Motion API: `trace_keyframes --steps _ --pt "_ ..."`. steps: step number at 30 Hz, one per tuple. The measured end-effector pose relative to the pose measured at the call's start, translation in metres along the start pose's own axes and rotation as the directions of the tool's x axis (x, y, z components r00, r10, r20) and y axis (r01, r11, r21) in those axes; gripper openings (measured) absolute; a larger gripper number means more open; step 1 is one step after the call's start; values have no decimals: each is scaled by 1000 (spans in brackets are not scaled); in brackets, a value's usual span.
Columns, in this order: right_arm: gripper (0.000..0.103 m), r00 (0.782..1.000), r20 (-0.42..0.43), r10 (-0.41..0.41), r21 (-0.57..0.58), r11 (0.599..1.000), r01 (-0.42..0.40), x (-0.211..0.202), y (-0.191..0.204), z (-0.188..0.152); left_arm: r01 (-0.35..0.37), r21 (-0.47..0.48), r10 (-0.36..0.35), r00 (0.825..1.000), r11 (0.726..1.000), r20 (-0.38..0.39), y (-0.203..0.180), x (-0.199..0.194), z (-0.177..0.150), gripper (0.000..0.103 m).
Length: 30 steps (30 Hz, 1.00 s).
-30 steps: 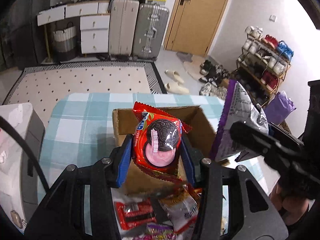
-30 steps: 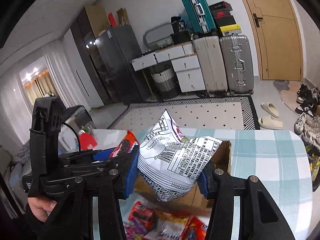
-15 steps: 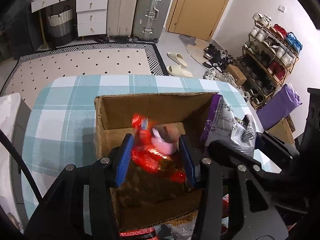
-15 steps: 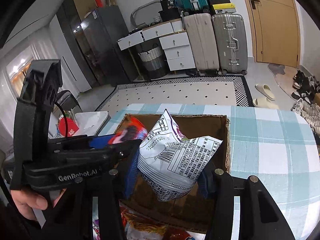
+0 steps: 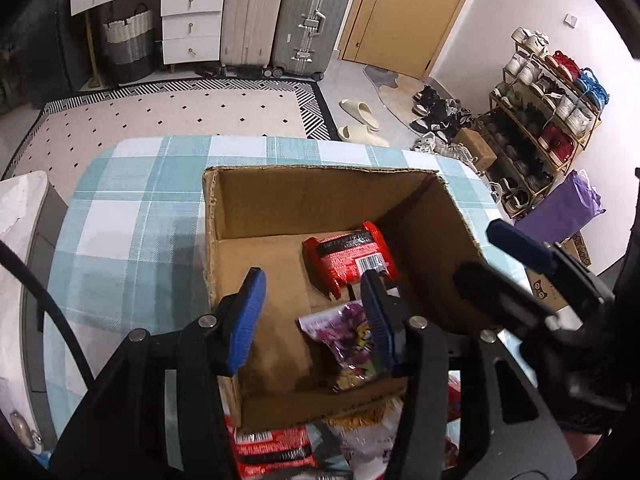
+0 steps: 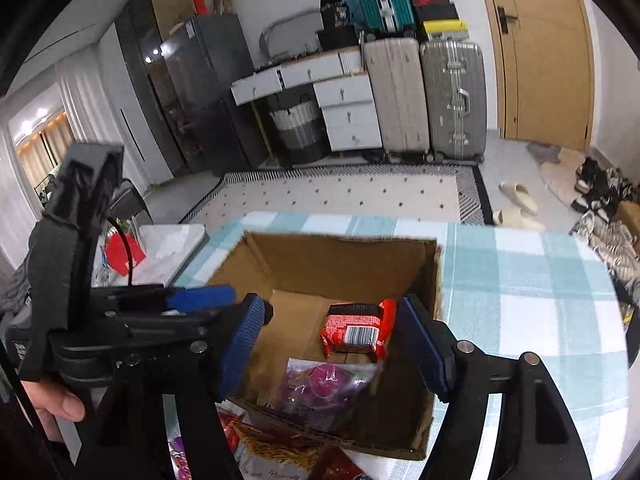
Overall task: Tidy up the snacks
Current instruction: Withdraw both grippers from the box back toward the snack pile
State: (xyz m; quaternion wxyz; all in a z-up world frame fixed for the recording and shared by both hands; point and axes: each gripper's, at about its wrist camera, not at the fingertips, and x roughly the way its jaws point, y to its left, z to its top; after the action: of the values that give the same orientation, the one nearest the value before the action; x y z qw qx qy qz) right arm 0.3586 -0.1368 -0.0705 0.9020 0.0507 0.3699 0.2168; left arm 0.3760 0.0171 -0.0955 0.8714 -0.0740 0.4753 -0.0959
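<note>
An open cardboard box [image 5: 320,204] [image 6: 340,256] stands on the checked table. On its floor lie a red cookie packet [image 5: 348,258] [image 6: 356,328] and, nearer to me, a purple snack bag [image 5: 352,332] [image 6: 320,384]. My left gripper [image 5: 312,316] hangs over the box, its jaws opening, and the pads press on nothing. My right gripper [image 6: 334,340] hovers over the same box, jaws also opening and holding nothing. Each gripper shows in the other's view: the right gripper [image 5: 520,276] beside the box's right wall, the left gripper [image 6: 200,300] at the box's left.
Several loose snack packets [image 5: 272,448] [image 6: 272,444] lie on the table in front of the box. A white side table [image 5: 24,216] stands left of the checked table [image 5: 132,216]. On the floor beyond are suitcases [image 5: 308,20], slippers and a shoe rack [image 5: 540,120].
Both grippers have come down over the box and let go. The red cookie packet and the purple bag left the jaws and now lie inside the box.
</note>
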Motion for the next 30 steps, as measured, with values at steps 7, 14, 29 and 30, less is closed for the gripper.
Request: trace_keyframes --steps 7,14,29,30 --pt "76 997 79 24 2 1000 -25 -60 10 -2 16 0 -16 999 1000 52 -5 -55 -23 57" --pt "81 986 163 25 -14 1000 -23 -128 30 -23 -5 33 1 993 999 114 -24 -119 -59 63" --pt "90 951 298 82 -35 997 -75 -243 71 -85 -42 86 15 955 995 295 -57 -253 -128 80" --pt "90 947 310 81 -43 997 -71 -248 74 -88 -48 87 19 952 995 307 -58 -259 -132 80"
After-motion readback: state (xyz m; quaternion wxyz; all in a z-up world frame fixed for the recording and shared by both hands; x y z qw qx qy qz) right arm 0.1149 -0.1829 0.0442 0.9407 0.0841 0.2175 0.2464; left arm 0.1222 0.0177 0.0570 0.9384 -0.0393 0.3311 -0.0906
